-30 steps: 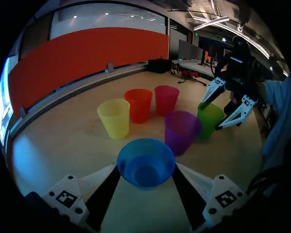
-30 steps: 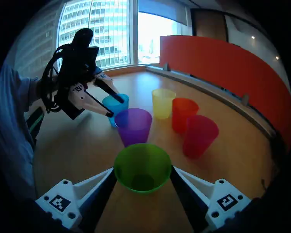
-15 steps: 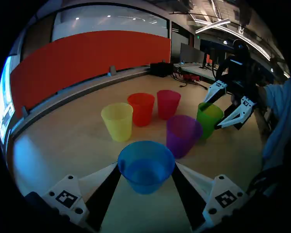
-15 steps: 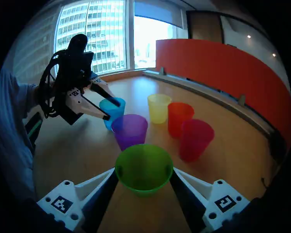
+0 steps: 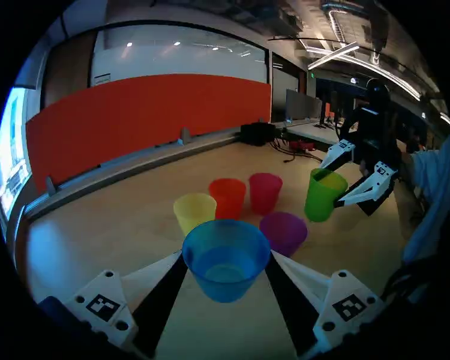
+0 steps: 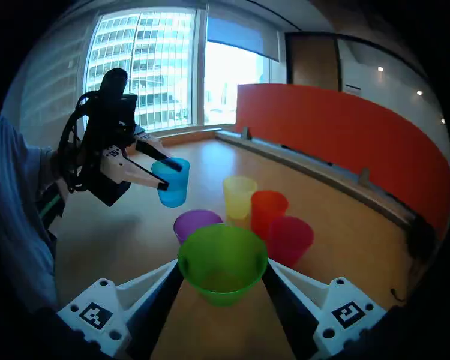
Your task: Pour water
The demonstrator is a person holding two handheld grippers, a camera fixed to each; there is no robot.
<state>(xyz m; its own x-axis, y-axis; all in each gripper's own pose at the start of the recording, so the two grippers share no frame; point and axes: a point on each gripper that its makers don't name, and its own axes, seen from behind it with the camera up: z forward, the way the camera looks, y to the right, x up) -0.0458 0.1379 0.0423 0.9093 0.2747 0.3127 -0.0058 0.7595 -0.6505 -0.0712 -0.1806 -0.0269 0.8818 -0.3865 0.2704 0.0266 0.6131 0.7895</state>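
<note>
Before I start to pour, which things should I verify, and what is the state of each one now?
1. Left gripper shut on blue cup: ok.
2. Right gripper shut on green cup: ok.
3. Both cups off the table: ok.
4. Water in blue cup: ok, a little at the bottom.
5. Green cup empty: cannot tell.
6. Blue cup rim above green cup: not ok, the two are held well apart.
</note>
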